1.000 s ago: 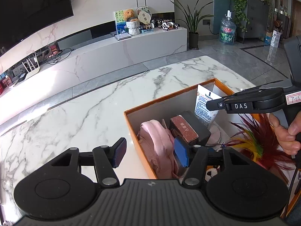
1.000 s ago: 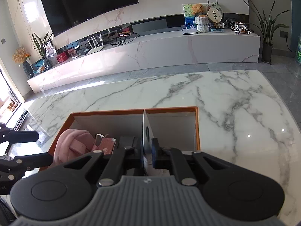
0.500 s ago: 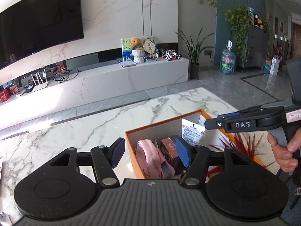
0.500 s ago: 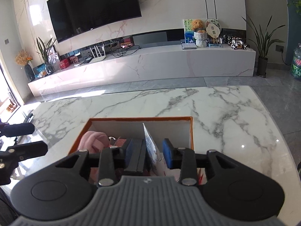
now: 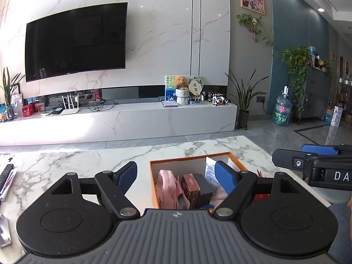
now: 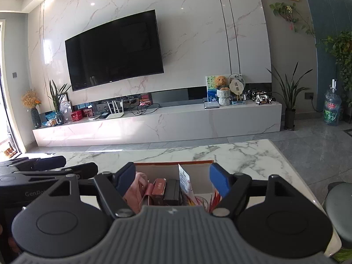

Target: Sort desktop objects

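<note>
**Both hand-held grippers clear of the box, nothing held**

The left hand-held gripper (image 5: 176,177) and the right hand-held gripper (image 6: 171,179) are seen with their jaws opening, and nothing is pressed between the pads. The orange box (image 5: 173,161) stands on the marble worktop (image 5: 88,162), in front of both. Inside it are a pink cloth (image 5: 167,187), a red-brown packet (image 5: 191,187), a dark block (image 5: 205,188) and a white printed pouch (image 5: 210,171) standing upright. The sorting seems nearly finished. For a clean release, the fingers should be kept above the rim, so that the pouch is not tipped. A remote control (image 5: 5,173) lies at the left edge and may be next.

Orange box (image 5: 189,160) on marble table (image 5: 72,165)
</note>
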Demonstrator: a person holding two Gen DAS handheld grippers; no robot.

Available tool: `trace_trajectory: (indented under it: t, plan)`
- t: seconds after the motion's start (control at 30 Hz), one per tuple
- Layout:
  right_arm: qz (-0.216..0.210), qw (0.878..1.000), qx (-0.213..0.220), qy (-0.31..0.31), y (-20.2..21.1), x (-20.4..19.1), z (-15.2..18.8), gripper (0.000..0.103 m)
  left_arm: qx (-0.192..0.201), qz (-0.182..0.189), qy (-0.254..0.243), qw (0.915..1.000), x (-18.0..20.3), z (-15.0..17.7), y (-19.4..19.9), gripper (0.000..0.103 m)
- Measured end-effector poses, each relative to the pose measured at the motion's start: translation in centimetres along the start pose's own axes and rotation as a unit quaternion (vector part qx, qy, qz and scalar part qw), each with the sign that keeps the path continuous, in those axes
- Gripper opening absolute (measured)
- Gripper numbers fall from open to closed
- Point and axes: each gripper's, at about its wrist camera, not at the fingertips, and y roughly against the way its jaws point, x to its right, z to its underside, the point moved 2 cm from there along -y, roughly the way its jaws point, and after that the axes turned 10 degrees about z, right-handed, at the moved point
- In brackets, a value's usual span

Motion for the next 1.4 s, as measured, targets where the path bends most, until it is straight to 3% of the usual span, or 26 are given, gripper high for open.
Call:
trace_trajectory:
  t: [0.13, 0.3, 0.53, 1.0, 1.4]
  plan:
    - [0.018, 1.000, -0.012, 0.010, 0.4, -0.5, 3.0, 0.077, -0.031, 0.011, 0.006, 0.9994, 0.9, 2.0, -0.3, 0.092]
    - [0.034, 0.997, -0.067, 0.015, -0.6, -0.4, 6.6, 0.077, -0.078, -0.005, 0.026, 0.9966, 1.0, 4.8, -1.3, 0.092]
    - [0.038, 0.994, -0.106, 0.013, -1.8, 0.1, 8.7, 0.077, -0.118, -0.012, 0.050, 0.9917, 0.8, 7.4, -1.6, 0.092]
    - [0.047, 0.991, -0.123, 0.037, -2.4, -0.8, 10.6, 0.077, -0.164, -0.027, 0.072, 0.9833, 0.2, 9.1, -2.4, 0.092]
    - [0.061, 0.990, -0.115, 0.055, -2.9, -1.2, 11.0, 0.077, -0.168, -0.030, 0.081, 0.9819, -0.2, 9.0, -2.6, 0.092]
